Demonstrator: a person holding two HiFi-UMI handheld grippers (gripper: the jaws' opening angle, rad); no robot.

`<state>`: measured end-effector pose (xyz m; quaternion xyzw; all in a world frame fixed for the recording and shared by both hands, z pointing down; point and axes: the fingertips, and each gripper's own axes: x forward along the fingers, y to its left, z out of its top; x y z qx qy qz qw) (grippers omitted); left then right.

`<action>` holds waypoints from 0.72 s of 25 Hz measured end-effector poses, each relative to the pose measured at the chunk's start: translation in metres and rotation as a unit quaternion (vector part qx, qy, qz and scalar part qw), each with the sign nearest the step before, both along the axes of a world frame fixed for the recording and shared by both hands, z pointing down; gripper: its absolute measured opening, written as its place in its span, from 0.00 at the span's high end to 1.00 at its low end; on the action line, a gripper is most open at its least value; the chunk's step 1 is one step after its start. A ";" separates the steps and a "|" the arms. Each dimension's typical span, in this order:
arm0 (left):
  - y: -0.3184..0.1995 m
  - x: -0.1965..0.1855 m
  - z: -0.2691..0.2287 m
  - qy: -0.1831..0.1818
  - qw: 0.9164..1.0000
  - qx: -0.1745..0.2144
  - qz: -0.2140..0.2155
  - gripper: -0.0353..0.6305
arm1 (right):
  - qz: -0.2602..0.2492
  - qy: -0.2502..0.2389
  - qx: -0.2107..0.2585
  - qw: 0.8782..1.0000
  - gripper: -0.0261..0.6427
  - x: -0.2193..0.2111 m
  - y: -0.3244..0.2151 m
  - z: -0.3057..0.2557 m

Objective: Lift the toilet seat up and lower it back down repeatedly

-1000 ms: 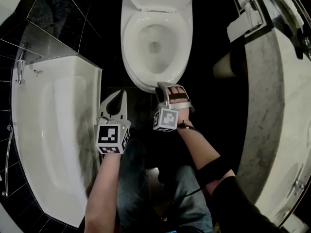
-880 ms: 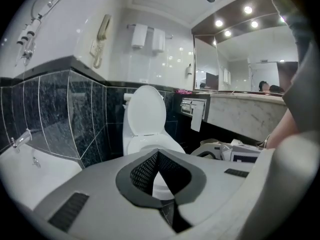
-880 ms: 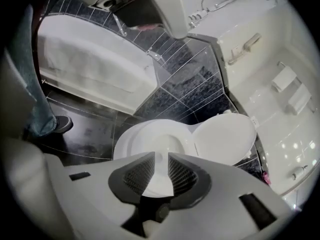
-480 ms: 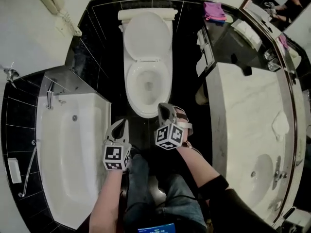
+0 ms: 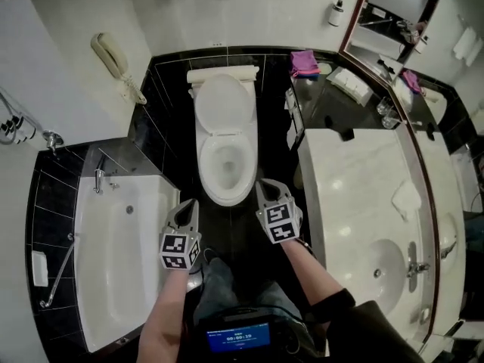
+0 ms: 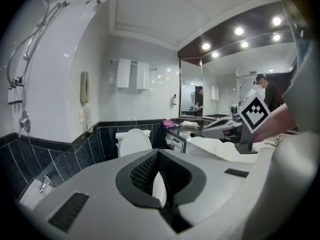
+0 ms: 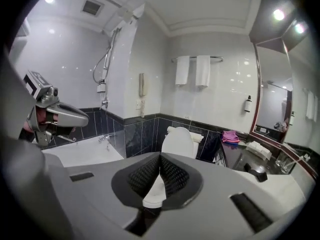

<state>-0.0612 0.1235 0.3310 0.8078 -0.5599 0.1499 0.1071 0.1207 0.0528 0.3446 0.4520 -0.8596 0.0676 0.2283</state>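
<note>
Both have pulled up and back from the toilet: my left gripper (image 5: 189, 204) and right gripper (image 5: 262, 187) hang short of the bowl. The toilet seat (image 5: 206, 165) lies down, lid upright. Left fingers are together; right fingers have just been closing, with nothing between them.

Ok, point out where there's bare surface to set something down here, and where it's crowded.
Barest: the white counter between the toilet and the sink basin. The bathtub is empty too. Crowded: the black ledge under the mirror, holding a pink cloth and a white tray.
</note>
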 end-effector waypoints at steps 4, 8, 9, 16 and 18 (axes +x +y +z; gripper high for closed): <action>0.008 0.005 -0.023 0.011 1.000 0.003 -0.007 0.97 | 0.012 -0.028 0.013 0.999 0.93 0.029 0.012 -0.027; 0.006 0.003 -0.035 0.014 1.000 0.001 -0.001 0.97 | 0.026 -0.039 0.024 0.999 0.93 0.050 0.015 -0.034; 0.002 0.002 -0.038 0.013 1.000 0.001 0.003 0.97 | 0.028 -0.036 0.023 0.999 0.93 0.052 0.013 -0.035; -0.004 -0.002 -0.051 -0.002 1.000 0.005 0.008 0.97 | 0.029 -0.023 0.015 0.999 0.93 0.061 0.013 -0.036; -0.004 -0.006 -0.052 0.000 1.000 0.007 0.002 0.97 | 0.031 -0.024 0.014 0.999 0.93 0.061 0.013 -0.035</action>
